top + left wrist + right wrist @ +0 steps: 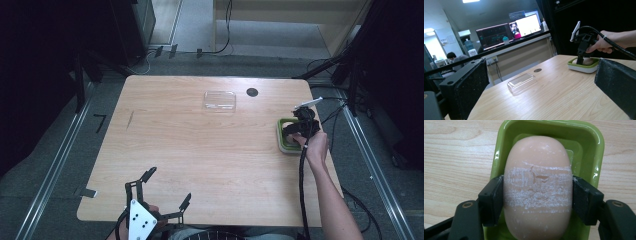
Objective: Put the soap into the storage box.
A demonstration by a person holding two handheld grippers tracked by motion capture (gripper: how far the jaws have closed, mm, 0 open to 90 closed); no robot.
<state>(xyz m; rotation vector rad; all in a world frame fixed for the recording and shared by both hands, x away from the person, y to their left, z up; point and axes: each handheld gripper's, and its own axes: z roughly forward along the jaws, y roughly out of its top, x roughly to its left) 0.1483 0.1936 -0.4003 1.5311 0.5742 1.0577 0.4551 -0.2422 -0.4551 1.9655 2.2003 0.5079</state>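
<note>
Soap [537, 187] clenched by right gripper [537, 195] fingers — scraped; left gripper [162, 192] spread, empty.

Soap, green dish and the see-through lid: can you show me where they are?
soap [537, 195], right gripper view, on its scratched middle.
green dish [596, 150], right gripper view, on its right rim.
lid [219, 100], high view, on its flat top.

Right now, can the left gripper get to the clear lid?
Probably yes. The left gripper stands open at the near table edge, and only bare table lies between it and the lid. The right gripper is busy off to the side.
</note>
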